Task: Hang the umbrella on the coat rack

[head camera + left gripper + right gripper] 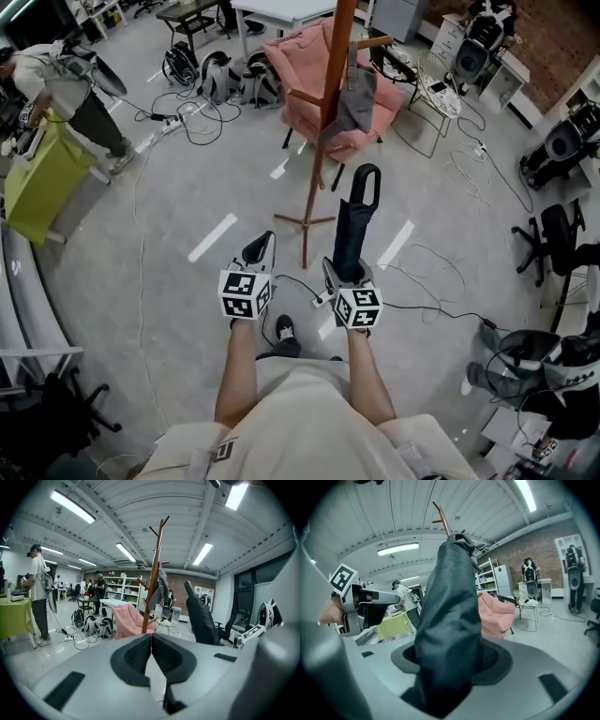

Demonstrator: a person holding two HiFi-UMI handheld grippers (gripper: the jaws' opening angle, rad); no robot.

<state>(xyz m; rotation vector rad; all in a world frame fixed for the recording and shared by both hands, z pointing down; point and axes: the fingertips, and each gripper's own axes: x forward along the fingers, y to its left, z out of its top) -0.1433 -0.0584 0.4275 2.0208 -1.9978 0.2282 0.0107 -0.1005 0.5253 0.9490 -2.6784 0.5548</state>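
Observation:
A folded black umbrella (pixel 352 225) with a loop handle stands upright in my right gripper (pixel 343 273), whose jaws are shut on its lower part. In the right gripper view the umbrella (pixel 449 620) fills the gap between the jaws. The wooden coat rack (pixel 323 122) stands just ahead of both grippers, with a grey garment (pixel 357 101) hanging on one peg. My left gripper (pixel 260 247) is held beside the right one, left of the rack's foot. Its jaws meet with nothing between them in the left gripper view, where the coat rack (pixel 153 581) and umbrella (pixel 201 616) show ahead.
A pink armchair (pixel 305 80) stands behind the rack. Cables (pixel 202 117) and backpacks (pixel 217 75) lie on the floor at the far left. A person (pixel 70 94) stands by a yellow-green table (pixel 42 183) on the left. Office chairs (pixel 553 234) line the right side.

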